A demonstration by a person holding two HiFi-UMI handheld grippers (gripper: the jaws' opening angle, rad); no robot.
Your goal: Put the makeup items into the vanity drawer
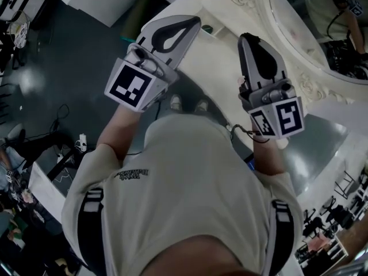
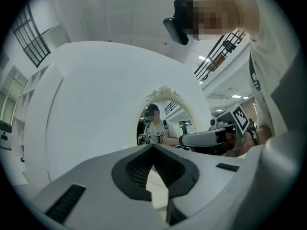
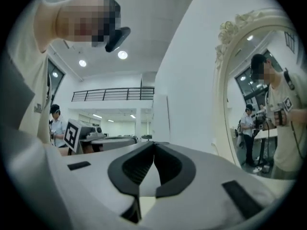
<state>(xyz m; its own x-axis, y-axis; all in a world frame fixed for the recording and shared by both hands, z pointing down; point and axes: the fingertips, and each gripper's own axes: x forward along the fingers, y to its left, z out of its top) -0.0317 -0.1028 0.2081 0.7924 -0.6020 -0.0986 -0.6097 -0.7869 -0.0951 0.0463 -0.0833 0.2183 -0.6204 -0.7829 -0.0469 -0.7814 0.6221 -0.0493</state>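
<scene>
Two hand-held grippers, side by side before the chest; left gripper [image 1: 193,23]: roughly level, jaws together at the tips, nothing between; right gripper [image 1: 248,38]: level, jaws together, empty; forearms [image 1: 122,128] bare, reaching forward.

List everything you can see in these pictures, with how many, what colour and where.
vanity table: one, white, in front of the person
mirror: one, oval, cream carved frame, at the vanity table's far side, upper right of the head view
floor: dark grey, left of the vanity table
ceiling lights: several, white, overhead in the right gripper view
T-shirt: one, beige, on the person
shoes: two, light, on the floor by the vanity table
left tongs: one, white and grey, held up, shut, empty
right tongs: one, white and dark grey, held up, shut, empty
marker cubes: two, black-and-white, one on each tongs
</scene>
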